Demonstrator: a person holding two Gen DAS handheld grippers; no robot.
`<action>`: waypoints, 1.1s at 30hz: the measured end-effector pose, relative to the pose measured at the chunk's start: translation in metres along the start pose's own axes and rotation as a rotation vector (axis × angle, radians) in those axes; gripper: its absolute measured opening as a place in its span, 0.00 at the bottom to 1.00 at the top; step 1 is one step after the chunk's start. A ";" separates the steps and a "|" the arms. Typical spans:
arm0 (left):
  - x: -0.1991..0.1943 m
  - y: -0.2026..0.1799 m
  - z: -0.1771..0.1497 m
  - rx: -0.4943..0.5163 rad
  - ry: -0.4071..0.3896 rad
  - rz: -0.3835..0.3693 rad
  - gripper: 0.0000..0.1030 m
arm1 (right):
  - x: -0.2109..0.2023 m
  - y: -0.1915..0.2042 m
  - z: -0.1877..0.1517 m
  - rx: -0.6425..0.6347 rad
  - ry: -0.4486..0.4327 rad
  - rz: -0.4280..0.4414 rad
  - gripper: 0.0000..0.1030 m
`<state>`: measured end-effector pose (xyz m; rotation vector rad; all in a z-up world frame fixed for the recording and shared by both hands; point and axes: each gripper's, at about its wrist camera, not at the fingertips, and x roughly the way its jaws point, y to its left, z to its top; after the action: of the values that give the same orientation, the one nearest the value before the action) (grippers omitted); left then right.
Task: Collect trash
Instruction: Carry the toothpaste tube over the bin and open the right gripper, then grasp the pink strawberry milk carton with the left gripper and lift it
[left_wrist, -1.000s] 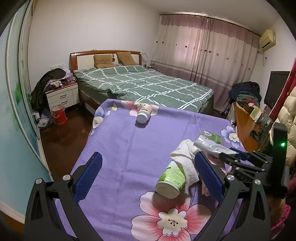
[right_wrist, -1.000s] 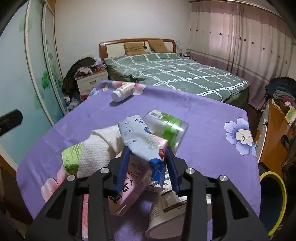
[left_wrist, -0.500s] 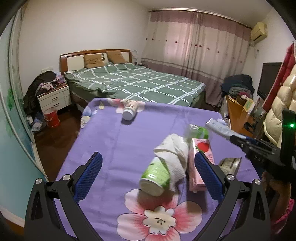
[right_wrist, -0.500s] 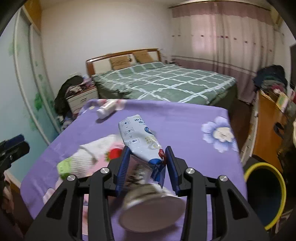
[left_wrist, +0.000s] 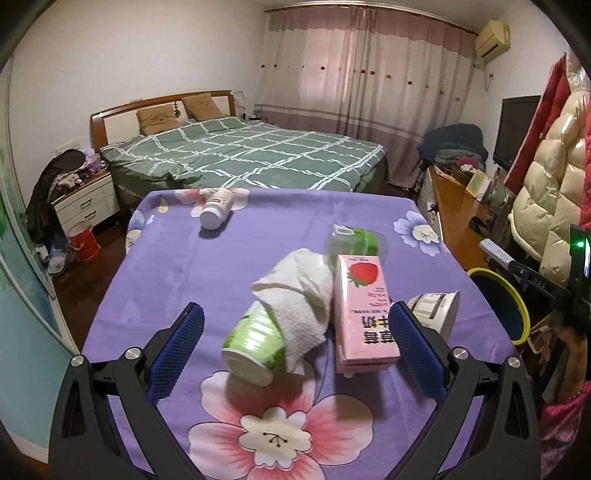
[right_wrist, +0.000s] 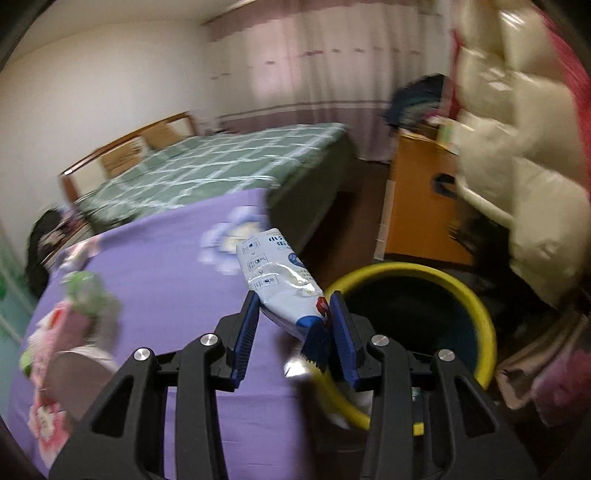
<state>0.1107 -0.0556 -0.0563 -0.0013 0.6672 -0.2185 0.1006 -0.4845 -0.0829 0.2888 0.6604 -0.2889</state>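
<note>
My right gripper (right_wrist: 293, 325) is shut on a white and blue tube (right_wrist: 280, 277) and holds it at the table's right edge, beside the yellow-rimmed bin (right_wrist: 480, 317). The bin also shows in the left wrist view (left_wrist: 517, 295). My left gripper (left_wrist: 293, 354) is open above the purple tablecloth (left_wrist: 166, 266). Between its fingers lie a green cup (left_wrist: 255, 339) on its side, a crumpled white paper towel (left_wrist: 299, 291) and a pink strawberry milk carton (left_wrist: 364, 310). A white tub (left_wrist: 436, 306), a green-banded jar (left_wrist: 354, 240) and a white bottle (left_wrist: 216, 206) lie nearby.
A green checked bed (left_wrist: 240, 155) stands beyond the table. A nightstand (left_wrist: 85, 203) and red bucket (left_wrist: 85, 242) are on the left. An orange desk (left_wrist: 458, 221) and hanging puffy coats (left_wrist: 546, 206) are on the right, close to the bin.
My right gripper has swung right with the tube, from above the trash pile to beside the bin. The left gripper view has shifted a little; its jaws stay open.
</note>
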 end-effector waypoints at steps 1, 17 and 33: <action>0.001 -0.003 0.000 0.005 0.002 -0.004 0.95 | 0.002 -0.010 -0.001 0.017 0.002 -0.022 0.37; 0.013 -0.044 0.001 0.082 0.035 -0.042 0.95 | 0.024 -0.060 -0.010 0.110 0.020 -0.150 0.58; 0.058 -0.049 0.003 0.160 0.102 0.003 0.94 | 0.026 -0.053 -0.013 0.112 0.033 -0.137 0.62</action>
<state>0.1469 -0.1154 -0.0863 0.1648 0.7501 -0.2698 0.0949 -0.5331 -0.1180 0.3572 0.6990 -0.4540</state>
